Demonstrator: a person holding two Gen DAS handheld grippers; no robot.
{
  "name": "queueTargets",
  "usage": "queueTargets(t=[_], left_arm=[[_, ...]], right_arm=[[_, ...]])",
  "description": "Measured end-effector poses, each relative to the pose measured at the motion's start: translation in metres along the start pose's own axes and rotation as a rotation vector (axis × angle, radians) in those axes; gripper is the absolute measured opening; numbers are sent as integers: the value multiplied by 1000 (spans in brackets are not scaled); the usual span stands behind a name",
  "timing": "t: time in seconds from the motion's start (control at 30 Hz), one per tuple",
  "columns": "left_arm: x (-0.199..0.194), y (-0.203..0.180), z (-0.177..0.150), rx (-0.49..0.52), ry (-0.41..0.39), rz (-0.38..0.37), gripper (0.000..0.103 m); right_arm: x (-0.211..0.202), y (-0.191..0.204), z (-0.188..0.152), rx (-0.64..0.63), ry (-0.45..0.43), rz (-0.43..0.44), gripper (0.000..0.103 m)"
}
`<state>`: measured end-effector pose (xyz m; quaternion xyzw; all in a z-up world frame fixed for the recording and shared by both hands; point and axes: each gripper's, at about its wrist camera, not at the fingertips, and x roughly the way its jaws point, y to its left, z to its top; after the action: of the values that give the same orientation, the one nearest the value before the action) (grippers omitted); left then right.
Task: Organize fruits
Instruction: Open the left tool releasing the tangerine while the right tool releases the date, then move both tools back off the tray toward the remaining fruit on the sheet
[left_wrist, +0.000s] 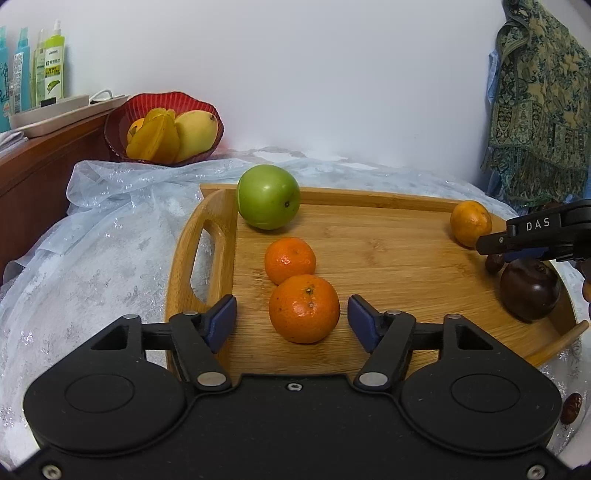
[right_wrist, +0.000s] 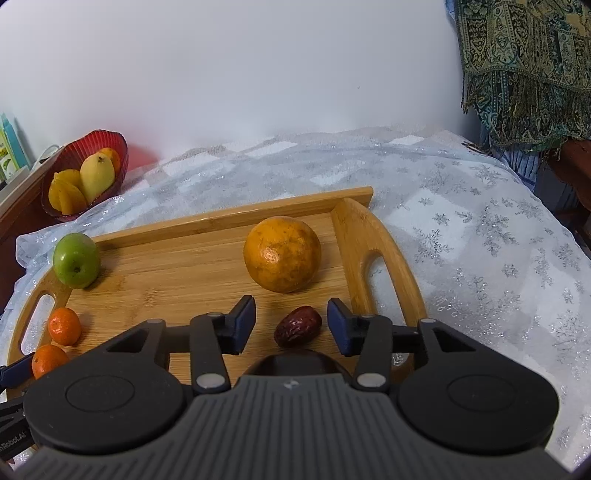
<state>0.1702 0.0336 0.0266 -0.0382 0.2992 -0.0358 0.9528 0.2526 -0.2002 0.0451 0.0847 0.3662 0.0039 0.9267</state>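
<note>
A wooden tray (left_wrist: 388, 251) (right_wrist: 177, 273) holds the fruit. My left gripper (left_wrist: 291, 321) is open, its blue pads on either side of a near tangerine (left_wrist: 303, 308). A second tangerine (left_wrist: 290, 260) and a green apple (left_wrist: 267, 201) lie behind it. My right gripper (right_wrist: 291, 325) is open around a red date (right_wrist: 297, 326), with a large yellowish orange (right_wrist: 282, 254) beyond it. A dark purple round fruit (left_wrist: 530, 291) sits under the right gripper (left_wrist: 495, 254). The apple (right_wrist: 77, 260) and both tangerines (right_wrist: 64, 326) (right_wrist: 48, 360) show at the left in the right wrist view.
A red bowl (left_wrist: 122, 122) (right_wrist: 110, 142) with a mango and starfruit stands at the back left on the lacy white cloth (right_wrist: 480, 258). Bottles (left_wrist: 53, 66) stand on a wooden shelf at the left. A patterned shawl (left_wrist: 543, 92) hangs at the right. Another date (left_wrist: 570, 408) lies off the tray.
</note>
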Motion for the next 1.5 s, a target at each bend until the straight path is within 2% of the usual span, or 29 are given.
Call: queueTargets(t=[0.4, 0.6, 0.8, 1.0, 1.2, 1.37, 1.5], left_arm=[[-16, 1, -4, 0, -18, -11, 76], [-34, 4, -11, -15, -38, -39, 87], [-60, 6, -22, -11, -83, -40, 94], [-85, 9, -39, -15, -116, -58, 98], [-106, 10, -61, -2, -145, -51, 100], [-125, 7, -81, 24, -185, -47, 101], [-134, 8, -94, 39, -177, -42, 101]], right_arm=[[-28, 3, -11, -14, -84, 11, 76], [-51, 4, -23, -3, -173, 25, 89], [-70, 7, -37, 12, -265, 27, 94], [-92, 7, -69, 20, -354, -3, 102], [-116, 21, -109, -38, -441, -3, 103], [-126, 42, -143, -104, -463, 12, 103], [-131, 56, -168, -166, -447, 38, 103]])
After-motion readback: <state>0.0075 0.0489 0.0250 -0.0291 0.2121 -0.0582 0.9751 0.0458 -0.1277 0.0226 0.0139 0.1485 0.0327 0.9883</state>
